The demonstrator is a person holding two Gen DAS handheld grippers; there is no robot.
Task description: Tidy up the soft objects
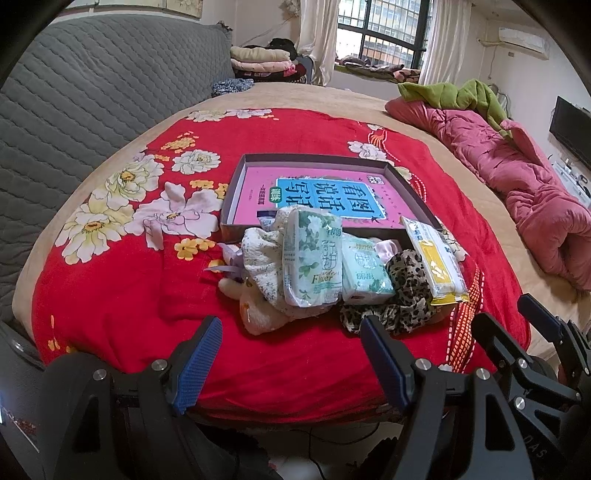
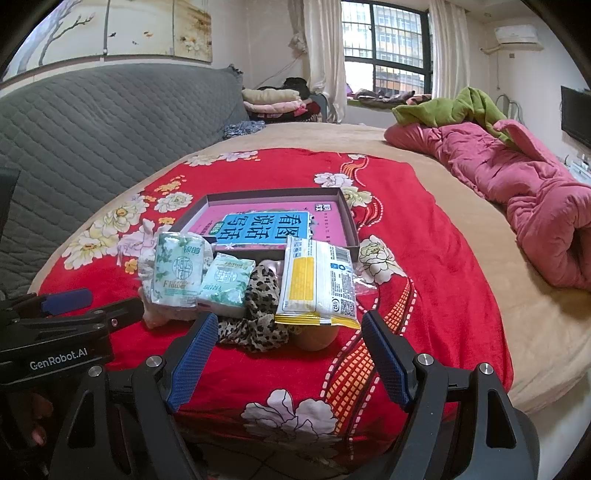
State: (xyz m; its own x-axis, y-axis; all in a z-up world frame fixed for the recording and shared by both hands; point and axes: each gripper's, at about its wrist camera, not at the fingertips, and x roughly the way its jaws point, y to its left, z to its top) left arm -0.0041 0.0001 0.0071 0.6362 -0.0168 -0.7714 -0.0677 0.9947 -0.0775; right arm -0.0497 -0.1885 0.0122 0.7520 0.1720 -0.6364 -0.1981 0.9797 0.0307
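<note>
Covering the bed (image 1: 110,325), a red floral blanket (image 1: 122,280) over a tan sheet; grey quilted headboard (image 1: 74,103) along the left side. Pink quilt (image 1: 524,184) bunched on the far right w/ a green blanket (image 1: 454,94) on top. Barred window (image 2: 384,44) w/ white curtains at back, AC unit (image 2: 515,35) high on the wall, folded bedding stack (image 2: 273,101) near the curtain, dark TV (image 2: 576,114) cut off at the right edge.

Sitting mid-blanket, a shallow open box (image 1: 240,177) w/ a pink-and-blue book (image 1: 328,195) flat inside. Piled just in front of the box, touching each other: tall green-floral tissue pack (image 1: 312,258), smaller tissue pack (image 1: 364,271), leopard-print cloth (image 1: 402,291), yellow-white wipes pack (image 1: 436,262), cream floral fabric (image 1: 260,254) over a pale plush toy (image 1: 258,314).

Left tongs (image 1: 291,354) wide open, nothing held, near the pile's front edge, not touching. Right tongs (image 2: 288,354) also wide open, empty, aimed at the leopard cloth and wipes pack.

Plush mostly buried, shape unclear. Brownish round item (image 2: 317,338) under the wipes pack, mostly hidden, cannot ID. Pink satin bit (image 1: 388,247) behind the packs, only partly visible. Fine print on the packs unreadable.
</note>
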